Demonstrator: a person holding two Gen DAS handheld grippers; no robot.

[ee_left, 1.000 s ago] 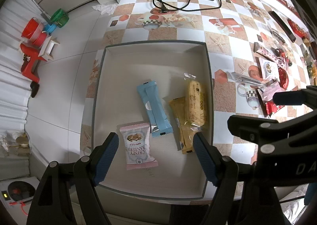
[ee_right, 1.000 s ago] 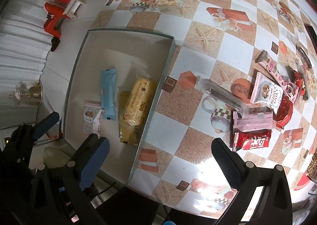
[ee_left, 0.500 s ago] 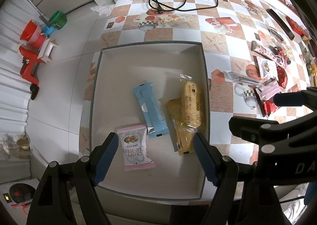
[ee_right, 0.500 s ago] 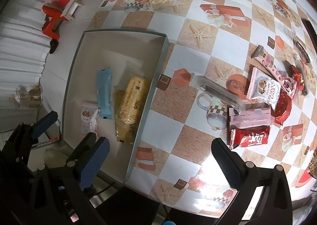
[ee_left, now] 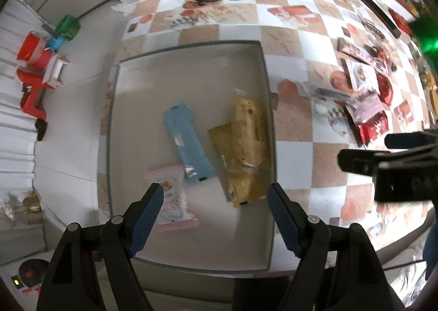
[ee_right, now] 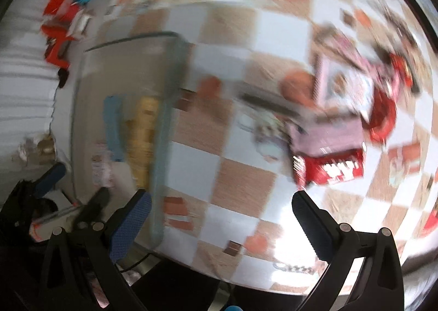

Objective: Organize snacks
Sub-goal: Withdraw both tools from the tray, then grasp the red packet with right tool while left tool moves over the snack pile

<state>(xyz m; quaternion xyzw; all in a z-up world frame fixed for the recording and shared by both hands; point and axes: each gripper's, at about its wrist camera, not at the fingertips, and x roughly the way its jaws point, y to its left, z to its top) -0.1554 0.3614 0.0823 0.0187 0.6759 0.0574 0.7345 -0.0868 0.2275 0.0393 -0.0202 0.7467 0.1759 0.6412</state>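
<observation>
Left wrist view looks down from above the tray (ee_left: 189,45), near edge lower centre. Right wrist view, blurry, aims over the tablecloth (ee_right: 241,185), same tray (ee_right: 164,119) at left.

The right gripper (ee_right: 219,218) hangs wide apart and empty over the checkered table (ee_right: 241,188), near the red packet (ee_right: 331,168).
</observation>
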